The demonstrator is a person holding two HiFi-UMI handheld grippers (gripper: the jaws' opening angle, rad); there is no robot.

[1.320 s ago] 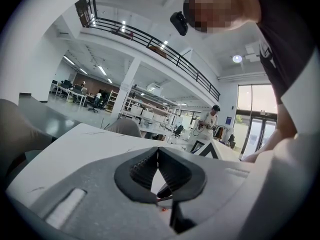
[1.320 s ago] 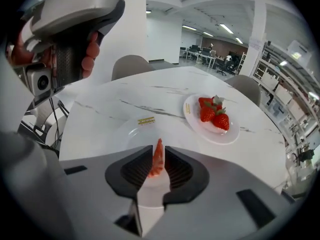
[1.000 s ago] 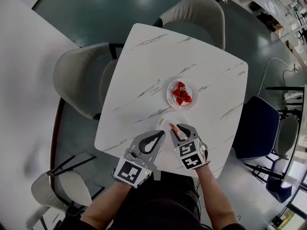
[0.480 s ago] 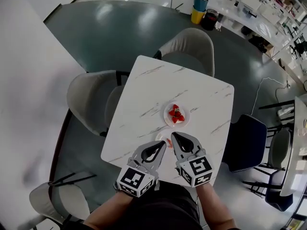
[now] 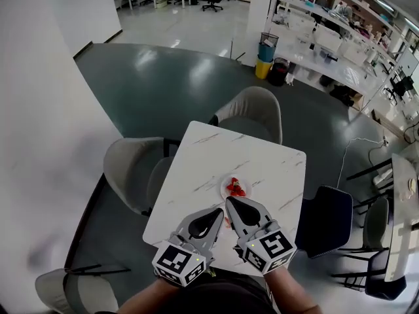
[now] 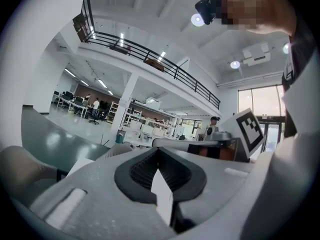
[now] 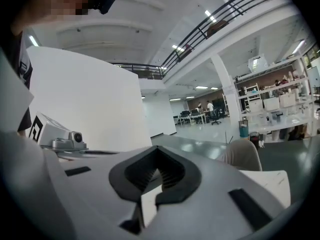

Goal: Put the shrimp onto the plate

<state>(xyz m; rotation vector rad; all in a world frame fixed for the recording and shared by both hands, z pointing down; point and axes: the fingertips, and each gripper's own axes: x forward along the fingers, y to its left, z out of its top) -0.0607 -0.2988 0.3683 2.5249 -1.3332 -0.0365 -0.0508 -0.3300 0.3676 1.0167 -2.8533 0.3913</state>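
Note:
A small white plate [image 5: 225, 182] rests on the marble table [image 5: 209, 152] with several red shrimp [image 5: 235, 188] piled on it. Both grippers are held up above the table's near edge, between the camera and the plate. My left gripper [image 5: 220, 210] is shut, its jaws touching with nothing between them [image 6: 159, 150]. My right gripper [image 5: 228, 202] is shut too and holds nothing [image 7: 157, 149]; its tips overlap the plate's near rim in the head view. Both gripper views look level across the hall, and neither shows the plate.
Around the table stand a grey chair [image 5: 252, 110] at the far side, another grey chair [image 5: 131, 169] on the left and a dark blue chair [image 5: 325, 220] on the right. Desks and shelves [image 5: 327, 31] line the far right of the hall.
Both grippers have lifted off the table toward the camera, and the view has pulled back. The right gripper's jaws, open by a shrimp near the plate a second ago, have closed empty.

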